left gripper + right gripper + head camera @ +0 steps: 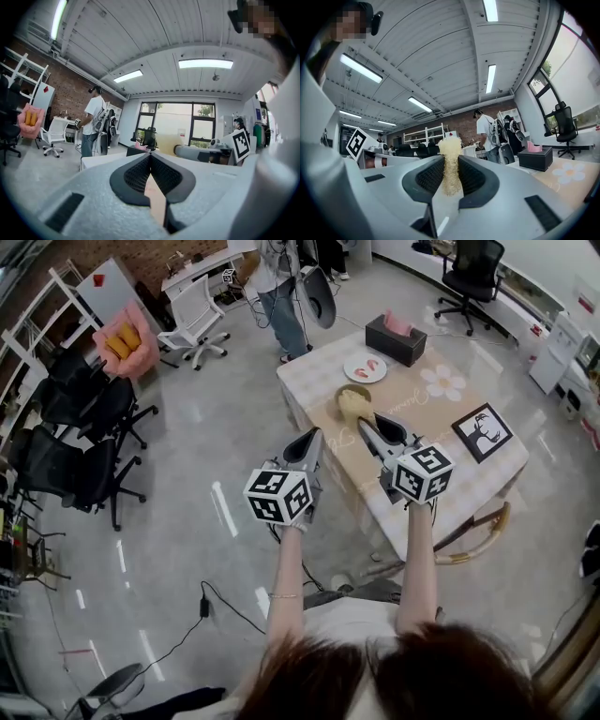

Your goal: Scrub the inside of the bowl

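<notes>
A tan bowl (355,390) sits on the near left part of the table (441,418). My right gripper (362,425) is shut on a pale yellow fibrous scrubber (351,409), held just in front of the bowl and partly covering it. In the right gripper view the scrubber (449,161) stands up between the jaws of the right gripper (450,171). My left gripper (314,437) hangs to the left of the table edge, over the floor. Its jaws are shut with nothing in them, and they meet in the left gripper view (151,164).
On the checked tablecloth are a white plate (365,368), a black tissue box (395,339) and a framed picture (483,432). A person (281,296) stands beyond the table. Office chairs (84,446) line the left side. A wooden chair (473,538) sits at the table's near right.
</notes>
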Demonstrator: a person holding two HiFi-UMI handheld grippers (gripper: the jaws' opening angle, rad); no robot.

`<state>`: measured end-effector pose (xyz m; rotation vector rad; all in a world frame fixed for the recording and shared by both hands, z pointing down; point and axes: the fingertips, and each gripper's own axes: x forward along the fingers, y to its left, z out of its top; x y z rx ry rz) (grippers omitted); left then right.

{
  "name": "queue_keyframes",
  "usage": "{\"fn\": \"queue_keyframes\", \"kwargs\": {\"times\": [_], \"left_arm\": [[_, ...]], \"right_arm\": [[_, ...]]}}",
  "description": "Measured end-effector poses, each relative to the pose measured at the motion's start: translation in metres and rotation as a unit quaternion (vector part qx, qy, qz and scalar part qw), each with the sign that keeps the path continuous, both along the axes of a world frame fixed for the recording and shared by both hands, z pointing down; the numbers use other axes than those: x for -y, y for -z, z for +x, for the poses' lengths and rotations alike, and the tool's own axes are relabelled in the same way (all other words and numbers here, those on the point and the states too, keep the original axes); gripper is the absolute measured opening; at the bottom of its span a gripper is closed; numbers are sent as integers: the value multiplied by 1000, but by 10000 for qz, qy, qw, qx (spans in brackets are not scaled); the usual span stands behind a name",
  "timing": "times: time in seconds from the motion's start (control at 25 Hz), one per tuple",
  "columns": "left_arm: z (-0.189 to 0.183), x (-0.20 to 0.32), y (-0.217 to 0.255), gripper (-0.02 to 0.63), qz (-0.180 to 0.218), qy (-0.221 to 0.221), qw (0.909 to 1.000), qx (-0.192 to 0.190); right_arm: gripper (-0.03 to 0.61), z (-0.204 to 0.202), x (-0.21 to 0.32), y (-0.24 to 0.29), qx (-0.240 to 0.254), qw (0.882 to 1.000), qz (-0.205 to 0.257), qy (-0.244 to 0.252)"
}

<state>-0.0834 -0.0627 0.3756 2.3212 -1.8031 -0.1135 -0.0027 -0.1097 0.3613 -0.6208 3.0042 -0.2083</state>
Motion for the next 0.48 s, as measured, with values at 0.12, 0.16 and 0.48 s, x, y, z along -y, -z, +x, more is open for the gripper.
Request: {"fn": "queue_keyframes", "kwargs": {"times": [0.12, 0.16, 0.48], "left_arm": [[-7, 2, -5, 11, -33, -92, 10000, -1], [-9, 3, -7, 11, -47, -110, 9999, -9], [-21, 9, -23, 11, -148, -211, 9996, -77]], "right_arm": [[78, -10, 2, -4, -3, 10000, -15, -64], [78, -13, 2, -6, -21, 10000, -17, -76], [78, -34, 8, -26, -103, 9997, -145, -141]]}}
